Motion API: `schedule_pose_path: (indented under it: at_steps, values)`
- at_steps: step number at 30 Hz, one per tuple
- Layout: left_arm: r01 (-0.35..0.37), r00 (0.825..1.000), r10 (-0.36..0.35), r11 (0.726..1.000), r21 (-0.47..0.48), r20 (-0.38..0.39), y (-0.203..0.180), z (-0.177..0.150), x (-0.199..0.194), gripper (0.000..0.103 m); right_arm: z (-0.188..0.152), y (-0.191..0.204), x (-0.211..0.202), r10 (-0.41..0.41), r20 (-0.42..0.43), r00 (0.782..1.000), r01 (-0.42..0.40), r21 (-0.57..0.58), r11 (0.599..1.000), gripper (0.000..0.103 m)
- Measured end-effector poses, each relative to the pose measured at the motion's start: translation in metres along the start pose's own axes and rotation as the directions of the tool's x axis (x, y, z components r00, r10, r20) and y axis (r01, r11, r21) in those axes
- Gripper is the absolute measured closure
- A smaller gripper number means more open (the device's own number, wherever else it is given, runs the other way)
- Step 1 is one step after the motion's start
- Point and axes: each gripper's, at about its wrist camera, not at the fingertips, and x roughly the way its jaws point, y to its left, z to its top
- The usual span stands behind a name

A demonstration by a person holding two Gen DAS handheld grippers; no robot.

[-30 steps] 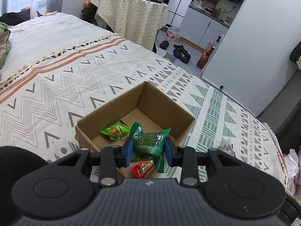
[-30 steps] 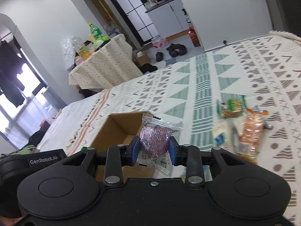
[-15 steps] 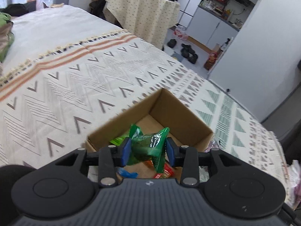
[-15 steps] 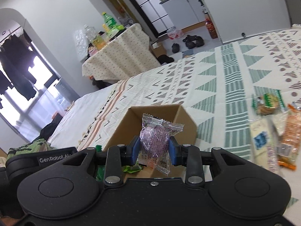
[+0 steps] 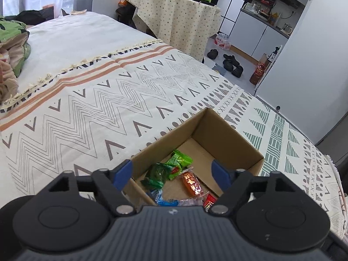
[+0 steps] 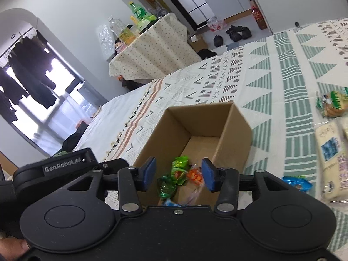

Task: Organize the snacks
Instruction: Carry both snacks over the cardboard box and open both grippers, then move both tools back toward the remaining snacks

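Note:
An open cardboard box (image 5: 226, 130) (image 6: 237, 128) sits on the patterned bed cover. It holds several wrapped snacks: a dark green one (image 5: 157, 174) (image 6: 166, 187), a light green one (image 5: 179, 161) (image 6: 179, 165), an orange one (image 5: 192, 183) (image 6: 195, 175), a blue one (image 5: 159, 196), a clear purple one (image 5: 189, 201) and a red one (image 5: 209, 201). My left gripper (image 5: 171, 173) is open and empty above the box's near end. My right gripper (image 6: 178, 174) is open and empty above the box too.
More snack packs lie on the bed right of the box: a biscuit pack (image 6: 331, 103), a pale long pack (image 6: 332, 158) and a blue pack (image 6: 299, 181). A cloth-covered table with bottles (image 5: 178, 10) stands beyond the bed. Bedding is piled at the far left (image 5: 10, 47).
Both grippers have opened over the box. The dark green snack has dropped from the left one and the purple snack from the right one into the box.

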Motion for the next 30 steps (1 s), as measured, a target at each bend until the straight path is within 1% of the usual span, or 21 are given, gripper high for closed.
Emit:
schedule_pose_path:
  at_steps: [1, 3, 5, 7, 11, 13, 15, 19, 21, 24, 30]
  values:
    - [-0.001, 1.000, 0.001, 1.000, 0.002, 0.000, -0.001, -0.001, -0.001, 0.018, 0.001, -0.001, -0.002, -0.011, 0.007, 1.000, 0.011, 0.002, 1.000, 0.051]
    - [0.004, 1.000, -0.004, 1.000, 0.007, -0.002, -0.002, -0.002, -0.003, 0.017, 0.003, -0.002, -0.009, -0.038, 0.024, 0.999, 0.038, -0.003, 0.999, 0.040]
    - [0.005, 1.000, -0.005, 1.000, 0.016, -0.005, -0.005, -0.004, -0.004, 0.016, 0.005, -0.002, -0.016, -0.064, 0.035, 0.997, 0.065, -0.013, 0.998, 0.035]
    - [0.004, 1.000, -0.004, 1.000, 0.025, -0.006, -0.007, -0.007, -0.006, 0.011, 0.007, -0.005, -0.021, -0.083, 0.036, 0.996, 0.084, -0.019, 0.996, 0.031]
    - [0.012, 1.000, -0.012, 0.999, 0.041, -0.015, -0.012, -0.014, -0.009, 0.009, 0.009, -0.010, -0.033, -0.123, 0.041, 0.992, 0.123, -0.012, 0.992, 0.017]
    - [0.024, 1.000, -0.023, 0.998, 0.054, -0.018, -0.016, -0.017, -0.011, 0.009, 0.009, -0.013, -0.041, -0.142, 0.049, 0.989, 0.142, -0.010, 0.990, 0.013]
    - [0.022, 1.000, -0.021, 0.997, 0.074, -0.012, -0.022, -0.021, -0.014, 0.009, 0.008, -0.016, -0.048, -0.158, 0.049, 0.986, 0.159, -0.011, 0.987, 0.009]
    - [0.028, 1.000, -0.028, 0.996, 0.090, -0.002, -0.034, -0.026, -0.022, 0.008, 0.009, -0.022, -0.062, -0.183, 0.047, 0.982, 0.183, 0.003, 0.983, 0.005]
    - [0.034, 0.999, -0.035, 0.994, 0.108, 0.007, -0.041, -0.031, -0.028, 0.006, 0.010, -0.025, -0.070, -0.190, 0.056, 0.980, 0.189, 0.010, 0.982, 0.000]
    - [0.030, 0.999, -0.034, 0.989, 0.143, 0.030, -0.052, -0.037, -0.036, 0.003, 0.011, -0.030, -0.082, -0.202, 0.062, 0.977, 0.202, 0.005, 0.979, 0.000]
    - [0.047, 0.998, -0.054, 0.984, 0.173, 0.035, -0.071, -0.043, -0.048, 0.000, 0.014, -0.043, -0.102, -0.198, 0.066, 0.978, 0.195, 0.041, 0.980, 0.000]
